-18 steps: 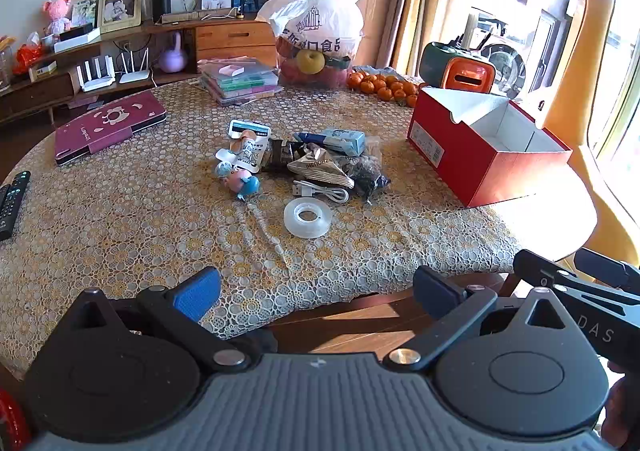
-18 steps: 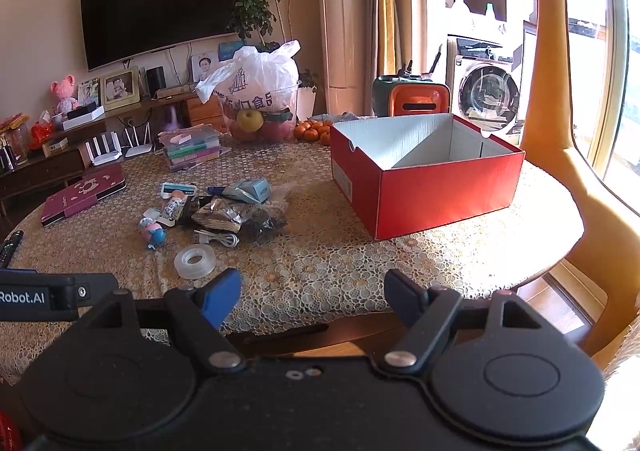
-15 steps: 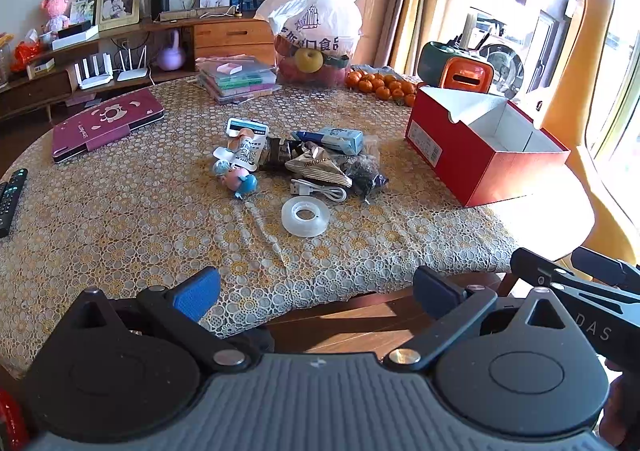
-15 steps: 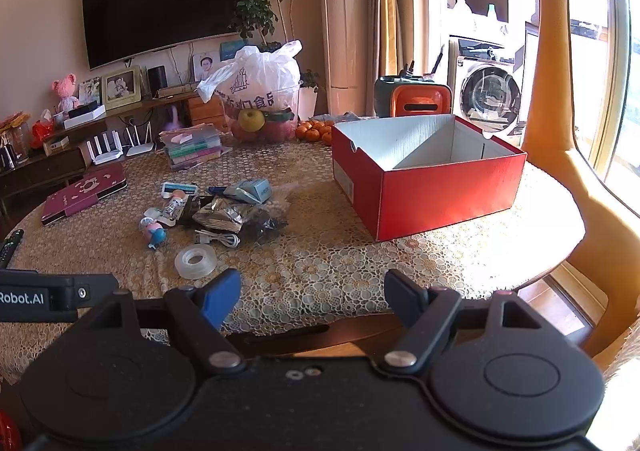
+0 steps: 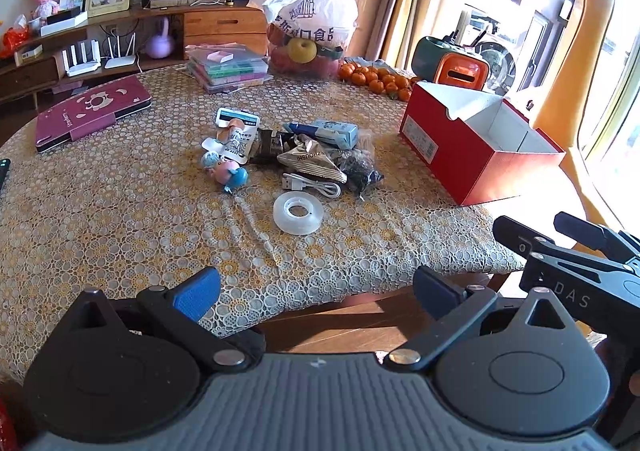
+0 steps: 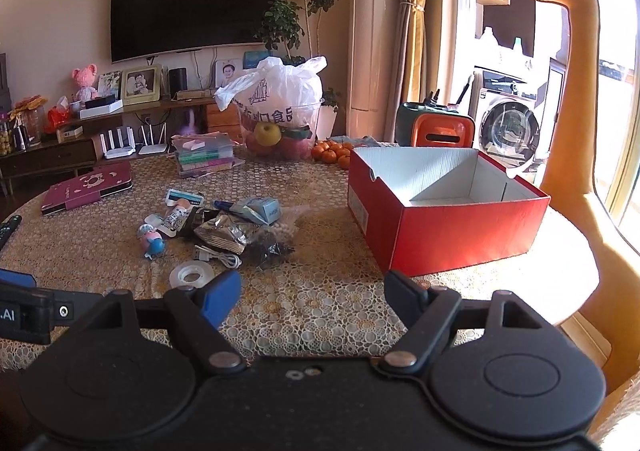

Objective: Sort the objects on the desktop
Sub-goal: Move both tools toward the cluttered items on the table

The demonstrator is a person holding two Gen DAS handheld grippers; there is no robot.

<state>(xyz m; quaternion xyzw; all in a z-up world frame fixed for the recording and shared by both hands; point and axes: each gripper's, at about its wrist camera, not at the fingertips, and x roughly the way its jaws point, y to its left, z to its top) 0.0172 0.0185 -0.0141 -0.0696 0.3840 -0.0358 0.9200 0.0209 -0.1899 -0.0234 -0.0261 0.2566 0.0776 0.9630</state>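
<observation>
Both the left gripper (image 5: 316,285) and right gripper (image 6: 312,293) hover spread and empty; the clutter pile (image 5: 296,155) lies unsorted beside an empty red box (image 6: 448,211).

Tape roll (image 5: 298,213) before cable (image 5: 312,183) (box (image 5: 476,159) well right)

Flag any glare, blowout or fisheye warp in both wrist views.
Left wrist view: window at the right edge blown out, sunlight washes the table beside the red box; straight lines bow near the edges. Right wrist view: same window glare at right, overexposed table rim past the box, dark vignette in the corners; tape roll sharp.
</observation>
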